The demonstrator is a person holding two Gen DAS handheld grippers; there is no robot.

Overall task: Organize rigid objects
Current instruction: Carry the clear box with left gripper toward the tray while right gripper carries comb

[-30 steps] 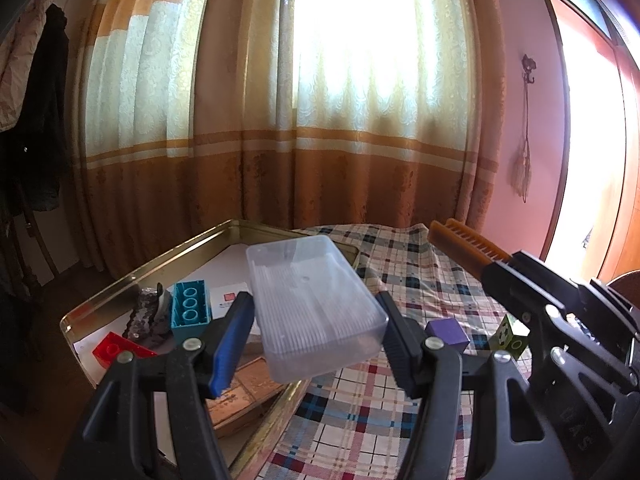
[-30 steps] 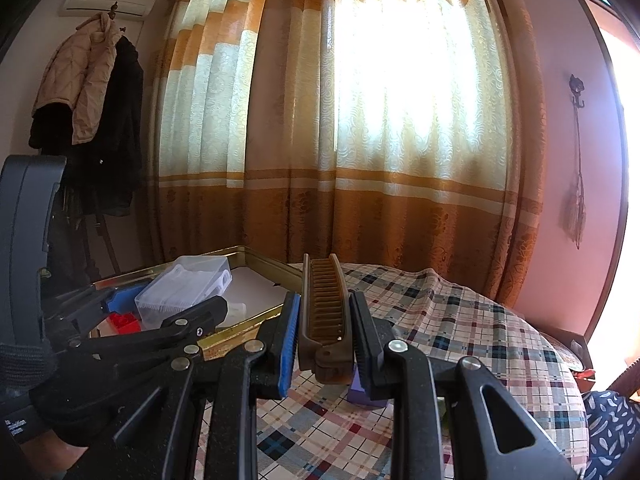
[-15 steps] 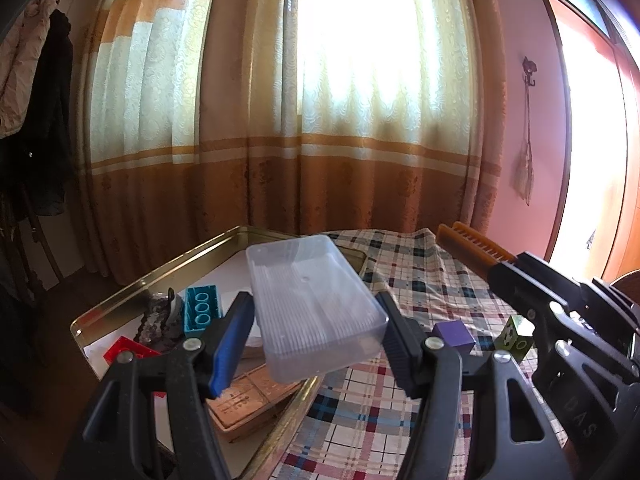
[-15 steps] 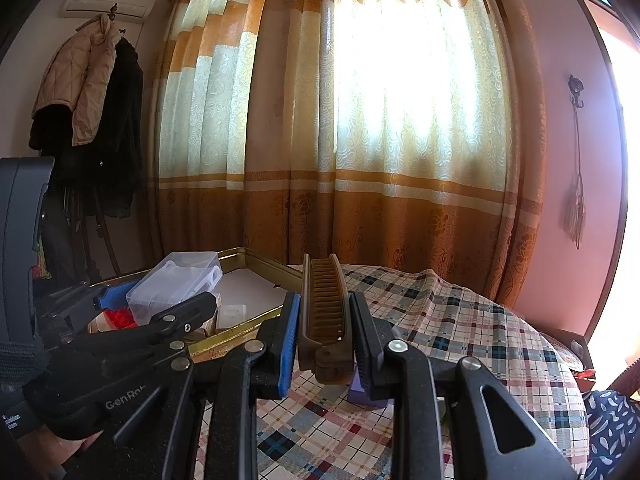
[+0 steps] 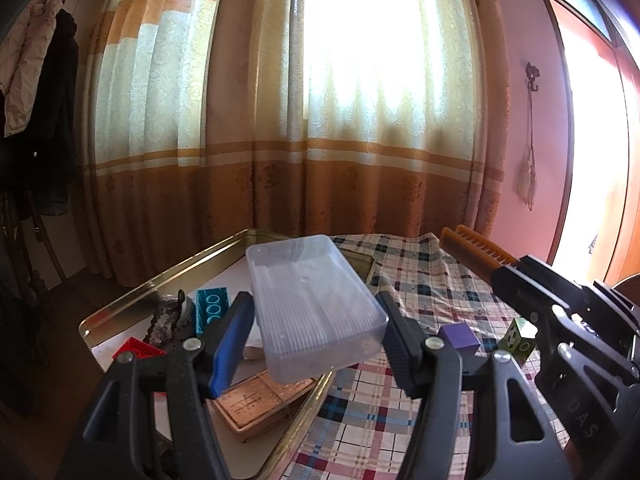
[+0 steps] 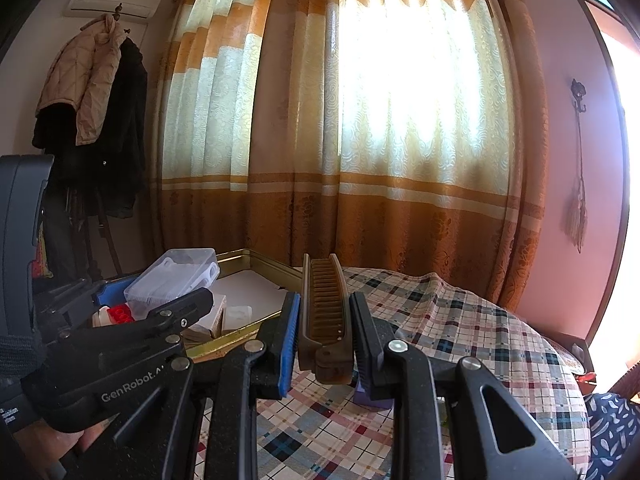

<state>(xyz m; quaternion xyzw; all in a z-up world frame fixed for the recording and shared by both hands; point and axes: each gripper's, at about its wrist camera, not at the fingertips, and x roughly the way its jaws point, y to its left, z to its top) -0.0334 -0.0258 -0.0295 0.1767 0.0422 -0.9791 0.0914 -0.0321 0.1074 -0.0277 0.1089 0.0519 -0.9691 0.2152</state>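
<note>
My left gripper is shut on a clear plastic box, held tilted in the air above the right side of a gold metal tray. In the right wrist view the same clear box hangs over the tray at the left. My right gripper is shut on a brown comb, which stands on edge between the pads and points forward. In the left wrist view, the comb sticks out of the right gripper at the right edge.
In the tray lie a teal brick, a red brick, a dark glittery piece and a wooden box. A purple cube and a green die sit on the plaid tablecloth. Curtains hang behind.
The left gripper with the clear box has drifted slightly, toward the left in the right wrist view. The right gripper and comb have not moved.
</note>
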